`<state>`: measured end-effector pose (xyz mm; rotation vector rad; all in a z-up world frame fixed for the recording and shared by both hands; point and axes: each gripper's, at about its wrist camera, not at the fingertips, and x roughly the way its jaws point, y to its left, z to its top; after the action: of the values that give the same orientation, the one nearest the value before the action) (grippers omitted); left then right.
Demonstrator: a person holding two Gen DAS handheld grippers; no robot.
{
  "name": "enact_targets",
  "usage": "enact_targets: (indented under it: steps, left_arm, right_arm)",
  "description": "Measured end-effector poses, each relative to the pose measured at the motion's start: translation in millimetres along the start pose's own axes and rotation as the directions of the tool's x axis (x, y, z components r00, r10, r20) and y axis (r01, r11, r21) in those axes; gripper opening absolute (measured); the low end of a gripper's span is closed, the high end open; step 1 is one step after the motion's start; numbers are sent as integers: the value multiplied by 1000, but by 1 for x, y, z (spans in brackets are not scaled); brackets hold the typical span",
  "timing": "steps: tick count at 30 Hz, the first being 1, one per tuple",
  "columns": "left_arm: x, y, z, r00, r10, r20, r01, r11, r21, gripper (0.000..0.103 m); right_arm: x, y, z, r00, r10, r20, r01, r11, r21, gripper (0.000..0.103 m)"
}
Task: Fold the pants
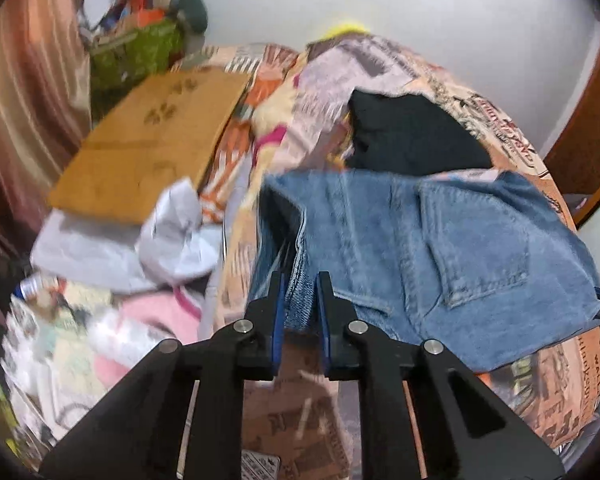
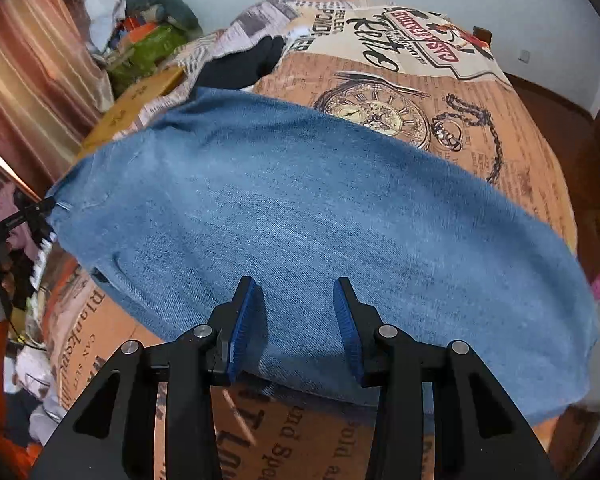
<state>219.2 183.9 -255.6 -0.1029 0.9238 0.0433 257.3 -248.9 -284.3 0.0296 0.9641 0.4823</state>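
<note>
Folding blue jeans (image 2: pixel 300 220) on a printed bedspread (image 2: pixel 440 92).
Left gripper (image 1: pixel 300 292) jaws clench a denim edge; right gripper (image 2: pixel 296 308) jaws hang released above the cloth.

**Soft, even room light; left wrist view smeared by motion**

Diffuse light is falling evenly on the jeans (image 2: pixel 320 216), casting only faint shadows under them. Left of the jeans (image 1: pixel 440 248) everything is blurring in streaks. Both fisheye views are bending and darkening at the rims. A bright glare streak is showing on the curtain (image 2: pixel 4 152).
</note>
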Motion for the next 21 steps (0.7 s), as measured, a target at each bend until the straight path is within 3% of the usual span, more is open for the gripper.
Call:
enact_targets:
  steps: [6, 9, 14, 21]
  left_arm:
    - [-16, 3, 29, 994, 89, 69, -93, 994, 57, 13]
    - [4, 10, 23, 995, 95, 26, -96, 993, 62, 13]
    - [67, 19, -16, 982, 105, -155, -100, 994, 40, 14]
    - [42, 13, -15, 987, 115, -115, -108, 992, 65, 15]
  right_arm:
    - [3, 3, -2, 1000, -19, -5, 19, 999, -42, 37]
    - [3, 0, -6, 1000, -4, 10, 5, 1000, -26, 37]
    - [2, -3, -11, 1000, 3, 24, -3, 1000, -3, 37]
    - [-8, -12, -15, 998, -38, 47, 36, 999, 38, 46]
